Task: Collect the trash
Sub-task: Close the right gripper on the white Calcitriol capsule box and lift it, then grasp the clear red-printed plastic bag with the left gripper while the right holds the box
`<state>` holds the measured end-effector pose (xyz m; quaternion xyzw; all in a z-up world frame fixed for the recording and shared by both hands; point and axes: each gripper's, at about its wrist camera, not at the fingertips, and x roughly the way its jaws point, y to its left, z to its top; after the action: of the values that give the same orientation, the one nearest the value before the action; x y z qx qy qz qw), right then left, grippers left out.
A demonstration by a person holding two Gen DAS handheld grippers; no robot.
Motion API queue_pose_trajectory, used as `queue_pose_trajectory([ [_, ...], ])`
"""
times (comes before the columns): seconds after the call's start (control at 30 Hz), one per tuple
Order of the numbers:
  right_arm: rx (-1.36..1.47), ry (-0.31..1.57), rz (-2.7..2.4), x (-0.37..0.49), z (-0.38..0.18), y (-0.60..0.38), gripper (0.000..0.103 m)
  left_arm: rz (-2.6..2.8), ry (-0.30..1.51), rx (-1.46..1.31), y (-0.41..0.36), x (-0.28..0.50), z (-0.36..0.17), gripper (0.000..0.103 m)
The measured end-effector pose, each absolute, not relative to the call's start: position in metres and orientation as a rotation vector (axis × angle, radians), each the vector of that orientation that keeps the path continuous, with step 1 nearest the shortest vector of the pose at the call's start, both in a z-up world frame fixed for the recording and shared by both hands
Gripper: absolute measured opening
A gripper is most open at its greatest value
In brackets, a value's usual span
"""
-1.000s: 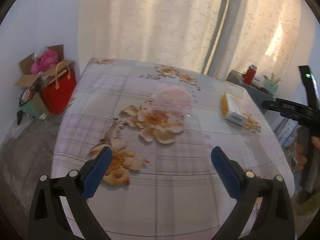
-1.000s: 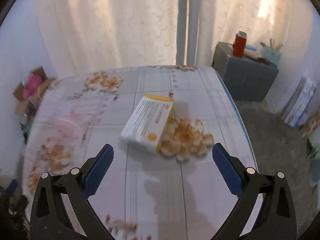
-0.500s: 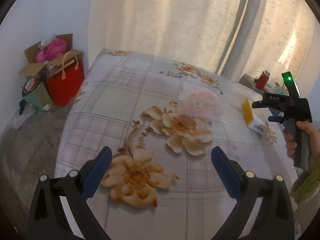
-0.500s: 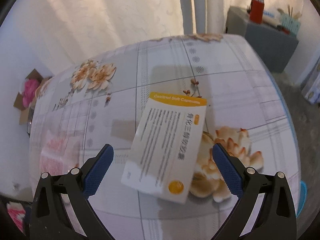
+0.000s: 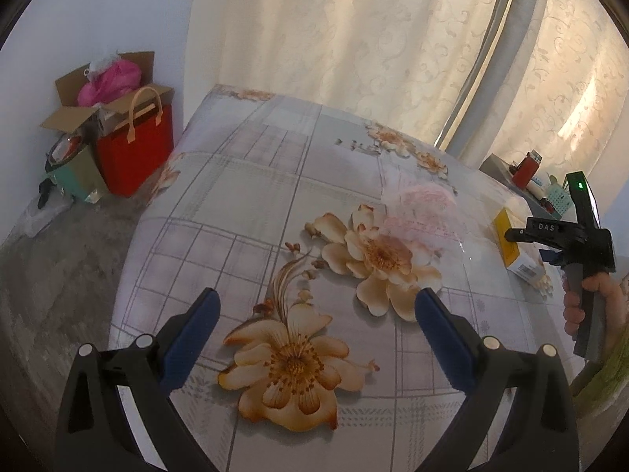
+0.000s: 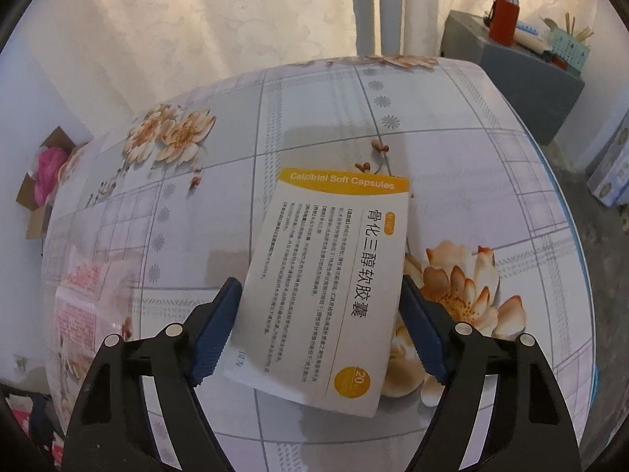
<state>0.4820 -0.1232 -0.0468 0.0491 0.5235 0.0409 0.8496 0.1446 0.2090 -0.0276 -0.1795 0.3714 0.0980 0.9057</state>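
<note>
- Far left on the floor there's an open cardboard box [image 5: 84, 96] with something pink stuffed in it, and a red tote bag [image 5: 135, 153] just beside it.
- The left gripper [image 5: 316, 314] hangs over the near part of the flowery tablecloth [image 5: 236, 196], jaws spread wide with nothing between them, just the big printed flower below.
- A bit farther out and to the right lies a clear plastic wrapper [image 5: 422, 214] with pink print, flat on the cloth.
- Right of that is the medicine box [image 6: 330, 275], white and yellow, "Calcitriol Soft Capsules" on top, lying on the table near its right edge.
- The right gripper [image 6: 320, 312] is down around that box, a blue pad at each long side. Looks like they're touching it, but can't tell if it's actually squeezing.
- Far right off the table, a grey cabinet [image 6: 515, 74] with a red container [image 6: 504, 21] on top.
</note>
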Motion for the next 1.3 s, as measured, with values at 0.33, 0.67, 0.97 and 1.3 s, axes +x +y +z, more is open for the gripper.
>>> queue_pose_trajectory([
  [0.33,0.136,1.107,0.181,0.431,-0.048,-0.126,0.074,0.169,0.747,-0.407,0.219,0.151,-0.023,0.097],
  [0.67,0.166,1.111,0.215,0.39,-0.051,-0.137,0.074,-0.028,0.718,-0.23,0.186,0.207,-0.005,0.096],
  [0.97,0.176,1.108,0.211,0.389,-0.054,-0.134,0.074,-0.049,0.827,0.006,0.162,0.284,-0.033,0.075],
  [1.3,0.187,1.094,0.215,0.386,-0.056,-0.135,0.075,-0.037,0.879,-0.026,0.159,0.307,-0.057,0.011],
])
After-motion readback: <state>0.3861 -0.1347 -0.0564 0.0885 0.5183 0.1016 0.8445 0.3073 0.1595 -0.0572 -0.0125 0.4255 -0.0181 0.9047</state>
